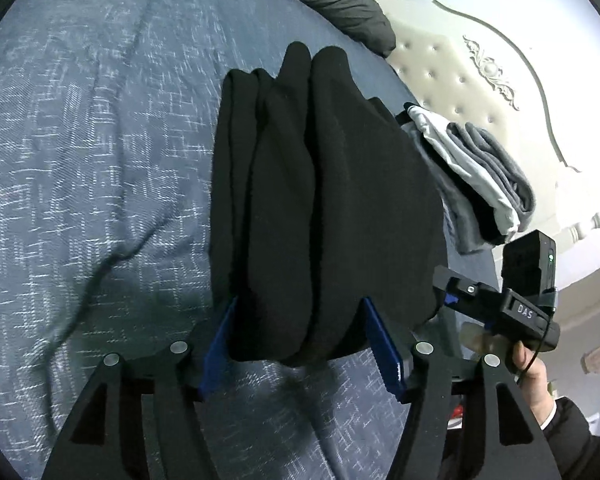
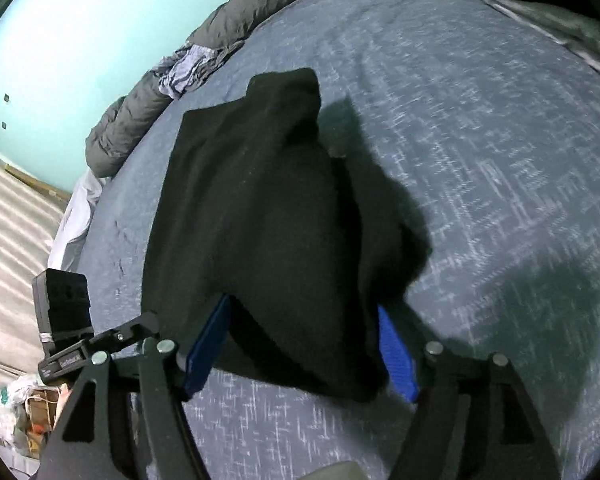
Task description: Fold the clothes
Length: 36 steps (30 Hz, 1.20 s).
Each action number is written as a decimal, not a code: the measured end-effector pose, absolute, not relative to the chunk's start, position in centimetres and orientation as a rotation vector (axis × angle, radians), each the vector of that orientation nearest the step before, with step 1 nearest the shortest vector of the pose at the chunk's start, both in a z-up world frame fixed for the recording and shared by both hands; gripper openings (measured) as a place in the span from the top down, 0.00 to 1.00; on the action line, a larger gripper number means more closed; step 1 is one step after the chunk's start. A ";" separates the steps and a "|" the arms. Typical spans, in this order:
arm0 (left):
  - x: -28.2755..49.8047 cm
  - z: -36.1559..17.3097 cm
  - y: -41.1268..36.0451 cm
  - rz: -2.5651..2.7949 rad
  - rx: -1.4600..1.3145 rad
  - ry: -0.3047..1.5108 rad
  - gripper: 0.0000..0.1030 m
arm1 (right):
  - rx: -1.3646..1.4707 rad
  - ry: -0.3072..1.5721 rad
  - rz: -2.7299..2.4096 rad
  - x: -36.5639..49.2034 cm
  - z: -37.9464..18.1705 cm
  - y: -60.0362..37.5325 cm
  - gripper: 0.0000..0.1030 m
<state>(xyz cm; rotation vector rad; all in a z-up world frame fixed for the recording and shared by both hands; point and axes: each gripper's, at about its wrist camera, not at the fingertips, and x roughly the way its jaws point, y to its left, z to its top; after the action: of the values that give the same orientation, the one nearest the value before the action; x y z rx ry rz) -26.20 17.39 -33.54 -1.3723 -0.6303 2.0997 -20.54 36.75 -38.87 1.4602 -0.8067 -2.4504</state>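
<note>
A: What does the left wrist view show?

B: The left gripper (image 1: 300,344) has its blue pads (image 1: 220,350) closed upon a thick bundle of the black garment (image 1: 320,200). The cloth is gathered in several folds between them and hangs above the blue bedspread (image 1: 80,160). To the right lies a pile of grey clothes (image 1: 480,184), near the white padded headboard (image 1: 460,80). At the lower right edge the right gripper (image 1: 452,292) is touching the same cloth, held by a hand (image 1: 534,372).

A: And the right wrist view?

B: The right gripper (image 2: 304,348) is also clamped on the black garment (image 2: 268,220); the cloth fills the space between its blue pads (image 2: 396,354). The garment throws a shadow on the bedspread (image 2: 480,140). A dark grey duvet (image 2: 140,120) lies along the far edge, before a turquoise wall (image 2: 80,40).
</note>
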 end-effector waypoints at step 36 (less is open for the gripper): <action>-29.5 -34.1 21.5 2.149 -1.366 -0.493 0.41 | 1.490 -0.678 -2.389 -23.5 -40.2 34.8 0.46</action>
<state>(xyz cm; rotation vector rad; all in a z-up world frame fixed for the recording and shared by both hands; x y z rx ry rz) -29.47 21.53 -34.07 -1.3661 -0.4926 2.1490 -23.50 34.78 -40.19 1.4902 -0.6780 -2.3890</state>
